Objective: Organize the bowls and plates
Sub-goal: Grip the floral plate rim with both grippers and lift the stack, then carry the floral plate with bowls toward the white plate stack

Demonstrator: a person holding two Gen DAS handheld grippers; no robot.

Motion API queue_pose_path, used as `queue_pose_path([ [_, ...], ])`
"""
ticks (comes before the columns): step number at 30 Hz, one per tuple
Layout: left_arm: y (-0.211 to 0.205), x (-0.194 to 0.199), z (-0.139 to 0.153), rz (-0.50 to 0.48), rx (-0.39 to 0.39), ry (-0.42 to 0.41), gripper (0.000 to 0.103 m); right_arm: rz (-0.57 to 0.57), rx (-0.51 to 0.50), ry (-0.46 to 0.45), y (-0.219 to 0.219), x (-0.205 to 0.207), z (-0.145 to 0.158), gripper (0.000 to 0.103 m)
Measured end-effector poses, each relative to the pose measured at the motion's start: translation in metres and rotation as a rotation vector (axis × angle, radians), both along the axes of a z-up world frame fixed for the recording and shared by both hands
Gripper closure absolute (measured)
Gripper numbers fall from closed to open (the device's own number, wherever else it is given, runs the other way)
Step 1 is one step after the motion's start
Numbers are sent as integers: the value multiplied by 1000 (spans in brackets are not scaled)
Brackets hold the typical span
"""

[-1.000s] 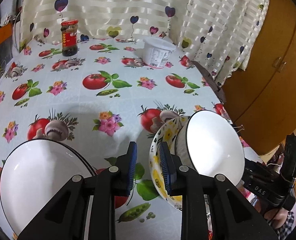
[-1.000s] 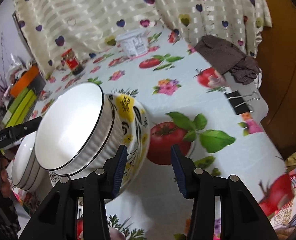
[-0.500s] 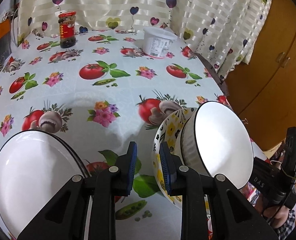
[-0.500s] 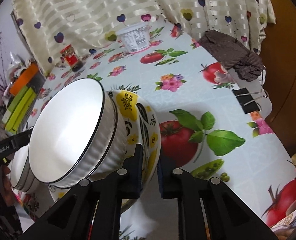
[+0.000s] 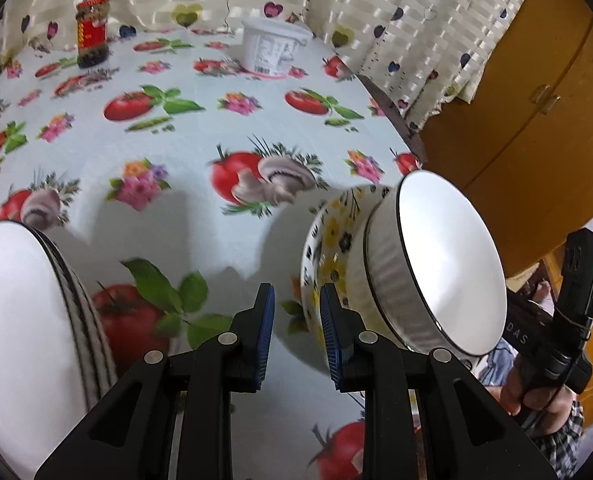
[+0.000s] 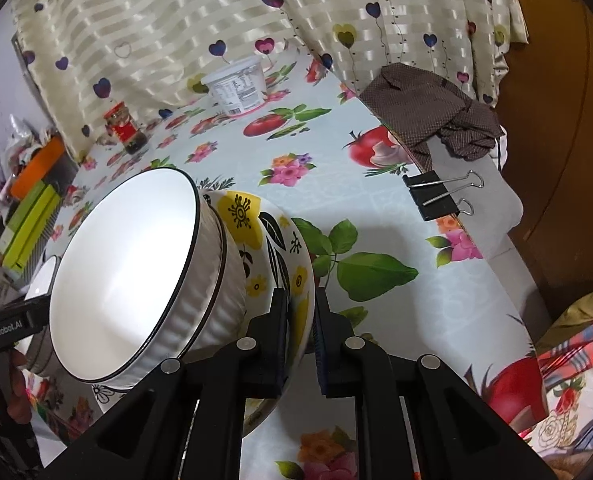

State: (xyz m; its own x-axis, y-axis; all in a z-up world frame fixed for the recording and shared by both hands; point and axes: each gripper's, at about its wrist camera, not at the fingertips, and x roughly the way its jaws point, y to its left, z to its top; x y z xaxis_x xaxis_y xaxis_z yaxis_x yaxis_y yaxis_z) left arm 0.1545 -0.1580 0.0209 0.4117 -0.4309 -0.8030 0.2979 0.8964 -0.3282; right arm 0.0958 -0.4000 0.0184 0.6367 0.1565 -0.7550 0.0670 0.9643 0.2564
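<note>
Right gripper (image 6: 299,334) pinches the floral bowl (image 6: 280,248) rim, white bowl (image 6: 136,272) nested inside; left gripper (image 5: 296,332) empty, slightly parted; carry level, slowly

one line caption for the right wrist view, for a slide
Right gripper clamps the rim of a floral bowl with a white ribbed bowl nested inside.
</note>
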Motion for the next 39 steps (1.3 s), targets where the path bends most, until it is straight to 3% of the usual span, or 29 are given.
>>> queue_pose_path([
  [16,-18,-4,-26,-35,-35,93,79,63,-6,-11,-1,0,-1,88],
  [20,-18,-2,-26,-36,-42,92,79,74,31,8,-4,2,-5,81],
  [21,-17,-2,-27,-36,-46,92,79,78,37,23,-4,3,-7,75],
  [25,-15,-1,-28,-22,-33,91,69,58,71,34,-10,3,-14,66],
  [39,-9,0,-33,-10,-101,90,67,53,97,27,-14,3,-18,62],
])
